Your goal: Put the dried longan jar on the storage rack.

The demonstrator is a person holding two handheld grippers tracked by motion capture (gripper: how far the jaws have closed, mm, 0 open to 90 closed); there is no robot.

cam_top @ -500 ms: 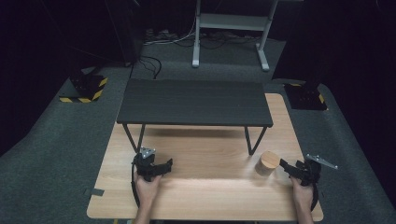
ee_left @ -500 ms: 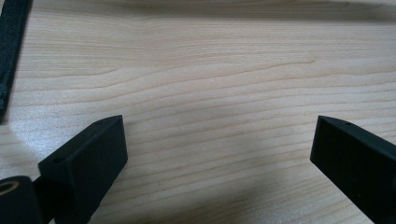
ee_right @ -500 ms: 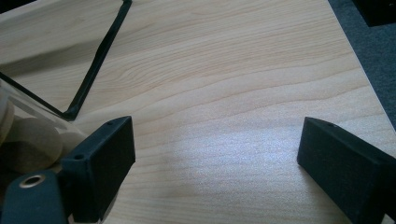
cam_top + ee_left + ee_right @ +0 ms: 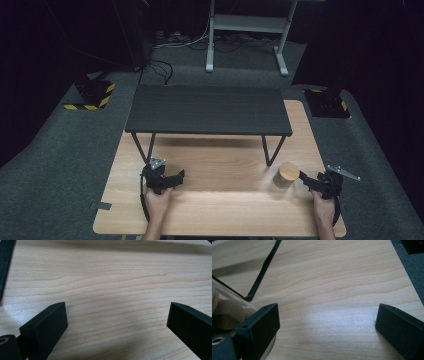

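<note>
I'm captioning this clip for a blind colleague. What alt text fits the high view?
Seen from above, a person's two hands rest on a light wooden table, each holding a black gripper: the left gripper over bare wood, the right gripper open beside a small wooden cylinder. Behind them a low black shelf stands on the table.

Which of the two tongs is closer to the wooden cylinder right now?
The right tongs: they sit open just beside the wooden cylinder, while the left tongs are far across the table.
</note>
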